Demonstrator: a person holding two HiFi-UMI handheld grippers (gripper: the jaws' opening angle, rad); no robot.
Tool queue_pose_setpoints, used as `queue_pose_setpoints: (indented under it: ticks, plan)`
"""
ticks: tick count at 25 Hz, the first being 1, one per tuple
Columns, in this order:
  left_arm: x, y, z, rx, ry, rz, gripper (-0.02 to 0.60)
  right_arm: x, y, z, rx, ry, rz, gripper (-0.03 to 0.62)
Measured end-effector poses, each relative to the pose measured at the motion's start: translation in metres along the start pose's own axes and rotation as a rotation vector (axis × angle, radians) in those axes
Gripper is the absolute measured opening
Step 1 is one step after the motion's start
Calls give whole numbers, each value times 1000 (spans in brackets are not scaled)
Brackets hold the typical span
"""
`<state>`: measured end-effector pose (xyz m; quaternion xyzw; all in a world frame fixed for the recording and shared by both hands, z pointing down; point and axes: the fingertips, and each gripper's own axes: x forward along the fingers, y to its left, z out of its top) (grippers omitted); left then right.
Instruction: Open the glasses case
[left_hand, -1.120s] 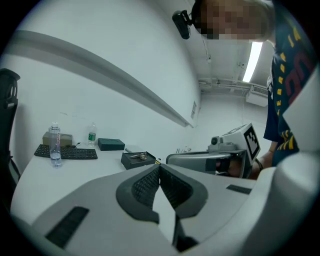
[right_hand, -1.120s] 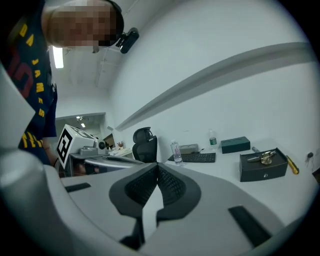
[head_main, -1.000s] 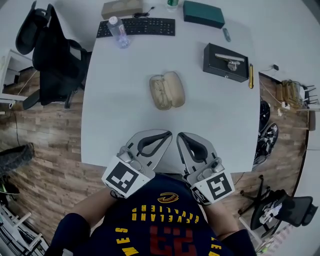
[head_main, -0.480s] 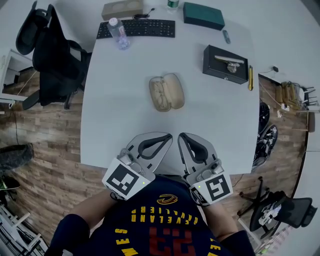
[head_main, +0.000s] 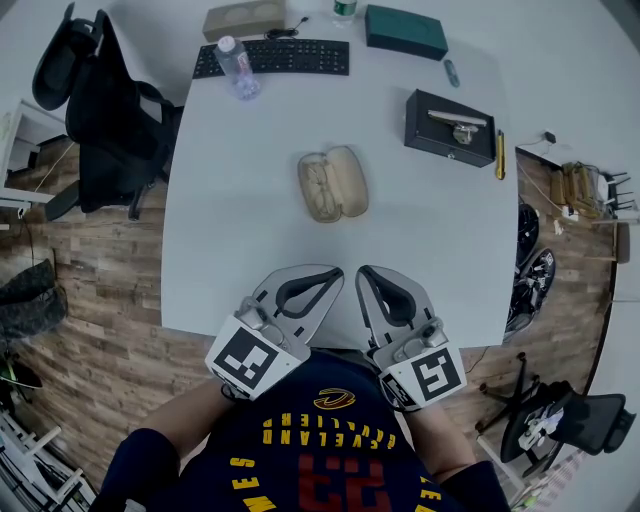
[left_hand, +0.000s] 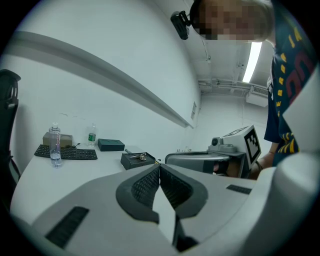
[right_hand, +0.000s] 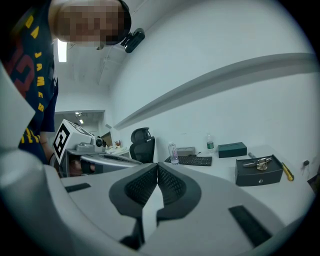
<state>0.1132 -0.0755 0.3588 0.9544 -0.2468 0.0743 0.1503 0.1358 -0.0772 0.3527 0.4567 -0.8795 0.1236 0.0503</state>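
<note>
Beige oval glasses case: open, centre of white table | left hand-held gripper: jaws together, empty, at near edge | right hand-held gripper: likewise.

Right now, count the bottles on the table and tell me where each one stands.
2. A clear bottle stands by the left end of the keyboard. A green-labelled bottle stands at the table's far edge, left of the dark green box. None appears hidden.
</note>
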Motion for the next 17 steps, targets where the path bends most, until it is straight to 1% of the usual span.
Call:
queue_pose_setpoints:
  ticks: [5, 11, 12, 15, 17]
  plan:
    - [-3, 0, 1, -24, 7, 5, 14, -2, -2, 4, 2, 0, -10, 17]
    - [-12, 19, 13, -46, -18, 61, 14, -15, -43, 33, 4, -46, -96, 17]
    - [-15, 23, 14, -38, -22, 72, 14, -18, -46, 37, 9, -52, -100, 17]
    - [-21, 36, 14, 25, -39, 97, 14, -22, -50, 44, 12, -68, -95, 17]
    - [-23, 42, 13, 54, -49, 112, 14, -24, -50, 48, 1, -75, -91, 17]
